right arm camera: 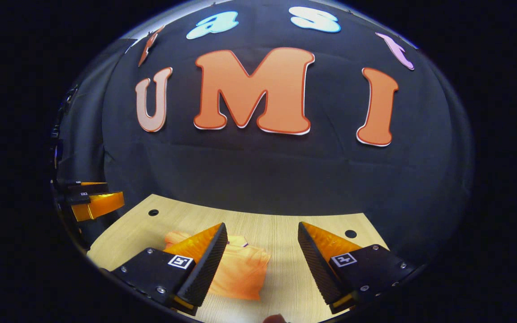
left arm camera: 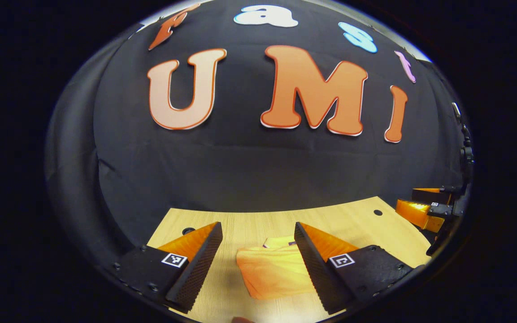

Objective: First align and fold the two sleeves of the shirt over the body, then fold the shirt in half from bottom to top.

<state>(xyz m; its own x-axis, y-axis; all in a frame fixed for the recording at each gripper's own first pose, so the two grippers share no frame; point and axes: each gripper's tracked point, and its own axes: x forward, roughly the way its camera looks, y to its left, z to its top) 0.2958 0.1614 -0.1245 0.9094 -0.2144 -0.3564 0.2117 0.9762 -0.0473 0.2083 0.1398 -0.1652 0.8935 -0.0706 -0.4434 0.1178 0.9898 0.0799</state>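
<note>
Shirt [left arm camera: 271, 271] first: it lies on the desk [left arm camera: 258, 222] as a small, compact orange bundle, and from its tidy outline you can judge that both the sleeve folds and the bottom-to-top fold are probably done. In the left gripper view it sits between and just beyond the two fingers of your left hand-held gripper [left arm camera: 258, 251], a little toward the right finger. In the right gripper view the same bundle [right arm camera: 240, 269] lies partly behind the left finger of your right hand-held gripper [right arm camera: 262, 251], so it rests between your two hands, nearer the left one.

Both hand-held grippers have their jaws spread wide with nothing between them, and neither finger of either one touches the cloth. You hold them raised and pointed toward the booth wall, not down at the desk, which reads as a hands-off posture: the cloth is left free to settle and keep its fold.

Each view also catches the other hand-held gripper off at the edge, the right one [left arm camera: 424, 208] at the desk's far right and the left one [right arm camera: 90, 199] at the far left, well apart from the shirt.

If any step remains, you would have to check the hidden underside edges, since the frames cannot show whether the layers line up.
</note>
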